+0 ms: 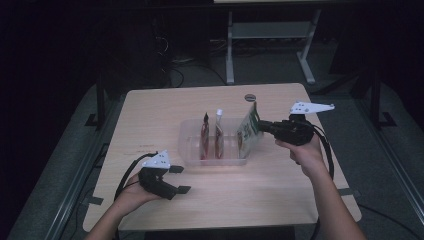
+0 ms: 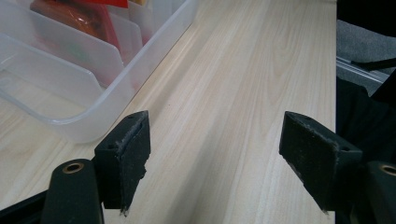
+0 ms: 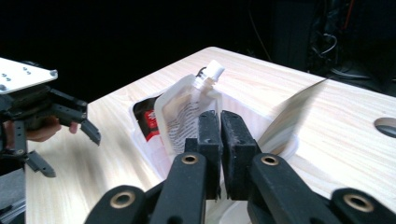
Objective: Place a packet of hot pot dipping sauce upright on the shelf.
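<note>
Setting: A person worked at a light wooden table [image 1: 160,115] in a dim room, one handheld gripper in each hand.
Bin: A clear plastic divided bin [image 1: 190,147] sat near the middle of the table; its rounded corner and upright dividers showed in the left gripper view.
Pouches: Two spouted pouches stood upright in the bin's slots, a dark-capped one [image 1: 205,136] beside a white-capped one [image 1: 219,134].
Green packet: A flat green-and-white packet [image 1: 248,131] stood tilted at the bin's right end, its upper edge at the right gripper's jaws.
Right gripper: The right gripper [image 1: 261,126] reached in from the right; its jaws were pressed nearly together, and the packet's blurred edge made it impossible to tell for certain whether they pinched it.
Left gripper: The left gripper [image 1: 181,179] was held low over bare tabletop near the front left, apart from the bin, jaws spread wide with nothing between them.
</note>
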Demonstrator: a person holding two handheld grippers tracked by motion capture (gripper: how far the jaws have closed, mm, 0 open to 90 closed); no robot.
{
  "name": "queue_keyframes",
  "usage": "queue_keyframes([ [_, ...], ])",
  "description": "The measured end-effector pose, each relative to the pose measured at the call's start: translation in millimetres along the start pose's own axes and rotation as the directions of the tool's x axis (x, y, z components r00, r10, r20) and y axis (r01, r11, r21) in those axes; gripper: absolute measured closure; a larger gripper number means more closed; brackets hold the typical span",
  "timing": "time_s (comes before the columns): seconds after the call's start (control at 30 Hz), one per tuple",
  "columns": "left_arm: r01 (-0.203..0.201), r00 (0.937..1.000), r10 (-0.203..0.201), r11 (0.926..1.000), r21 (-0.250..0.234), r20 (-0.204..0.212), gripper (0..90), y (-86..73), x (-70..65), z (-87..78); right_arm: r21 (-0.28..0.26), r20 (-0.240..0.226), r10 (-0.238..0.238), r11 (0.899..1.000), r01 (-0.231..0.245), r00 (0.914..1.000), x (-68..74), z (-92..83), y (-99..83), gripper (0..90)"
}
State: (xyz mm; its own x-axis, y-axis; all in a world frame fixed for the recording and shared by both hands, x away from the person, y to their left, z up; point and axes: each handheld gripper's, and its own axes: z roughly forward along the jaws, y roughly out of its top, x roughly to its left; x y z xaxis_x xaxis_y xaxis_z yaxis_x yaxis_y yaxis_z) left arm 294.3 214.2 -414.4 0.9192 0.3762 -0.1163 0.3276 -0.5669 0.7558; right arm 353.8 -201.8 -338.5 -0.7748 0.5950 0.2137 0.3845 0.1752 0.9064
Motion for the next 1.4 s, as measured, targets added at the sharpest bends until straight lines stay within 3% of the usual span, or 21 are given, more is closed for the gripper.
queue_keyframes([
  [0.13,0.001,1.0000,-0.001,1.0000,-0.005,-0.004,24.5,-0.5,-0.1,-1.3,-0.004,-0.009,-0.005,1.000,0.005,1.0000,-0.4,0.4,0.5,81.7],
  [0.33,0.004,0.9999,-0.004,0.9999,-0.011,-0.013,24.5,-1.4,2.3,-4.3,0.003,-0.007,-0.015,1.000,0.015,0.9999,3.0,-5.9,-2.9,59.7],
  [0.5,0.018,0.9997,-0.018,0.9998,-0.012,-0.016,24.5,-2.1,2.5,-6.5,0.033,0.012,-0.025,0.999,0.024,0.9996,7.0,-14.9,-15.5,47.6],
  [0.7,0.025,0.9995,-0.025,0.9997,-0.006,-0.021,24.0,-3.4,1.5,-9.1,0.080,0.058,-0.042,0.996,0.038,0.9974,7.2,-25.2,-34.1,40.5],
  [1.03,0.058,0.9958,-0.058,0.9983,0.001,-0.071,22.8,-15.5,-0.4,-23.9,0.137,0.108,-0.053,0.990,0.038,0.9927,5.2,-31.9,-65.5,32.7],
  [1.13,0.061,0.9950,-0.060,0.9980,0.013,-0.080,22.4,-21.6,-0.9,-27.2,0.172,0.115,-0.048,0.985,0.027,0.9923,4.1,-29.5,-76.5,30.0],
  [1.33,0.091,0.9910,-0.088,0.9954,0.027,-0.101,21.5,-37.9,1.8,-28.0,0.272,0.137,-0.087,0.961,0.047,0.9868,2.5,-18.9,-101.3,26.9],
  [1.4,0.108,0.9893,-0.104,0.9938,0.029,-0.102,21.5,-45.4,3.6,-26.4,0.289,0.136,-0.078,0.957,0.036,0.9876,1.4,-16.5,-107.4,26.3],
])
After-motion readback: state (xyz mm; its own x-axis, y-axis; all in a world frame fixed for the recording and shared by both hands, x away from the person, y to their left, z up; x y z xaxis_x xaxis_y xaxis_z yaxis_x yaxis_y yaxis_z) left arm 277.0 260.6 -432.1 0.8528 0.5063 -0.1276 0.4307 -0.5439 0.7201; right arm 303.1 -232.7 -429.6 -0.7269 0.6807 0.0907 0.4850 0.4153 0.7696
